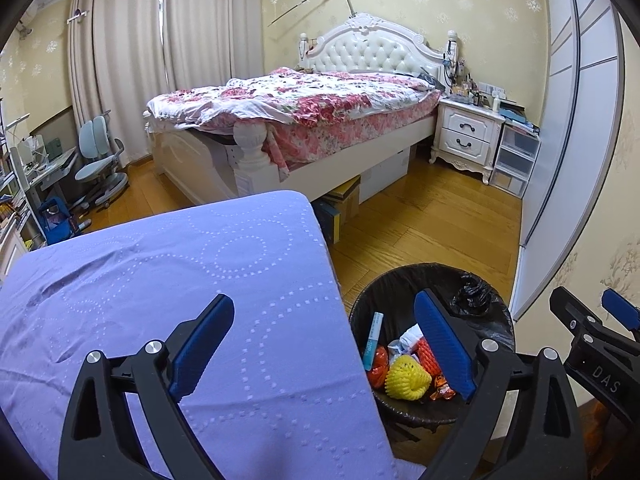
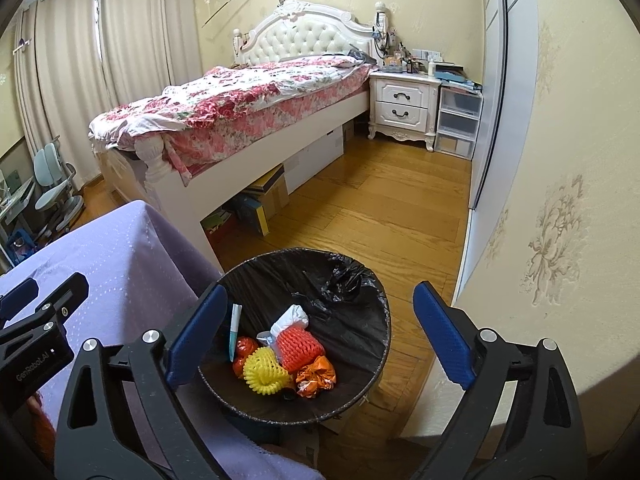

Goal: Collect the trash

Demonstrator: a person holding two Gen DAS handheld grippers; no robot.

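A round bin lined with a black bag (image 2: 360, 312) stands on the wooden floor beside a table under a lilac cloth (image 1: 168, 280). In the bin lie a yellow foam net (image 2: 266, 374), an orange foam net (image 2: 298, 344), crumpled orange wrappers (image 2: 316, 376), white paper (image 2: 290, 318) and a thin white-teal tube (image 2: 235, 330). My right gripper (image 2: 316, 340) is open and empty above the bin. My left gripper (image 1: 324, 348) is open and empty over the table's right edge, with the bin (image 1: 472, 280) at its right. The right gripper also shows in the left wrist view (image 1: 588, 320).
A bed with a floral cover (image 1: 304, 100) stands behind, with boxes (image 2: 264, 200) under it. A white nightstand (image 1: 466, 136) and plastic drawers (image 1: 514, 156) stand beside it. A wall (image 2: 560, 200) is close on the right. A desk chair (image 1: 98, 160) is at far left.
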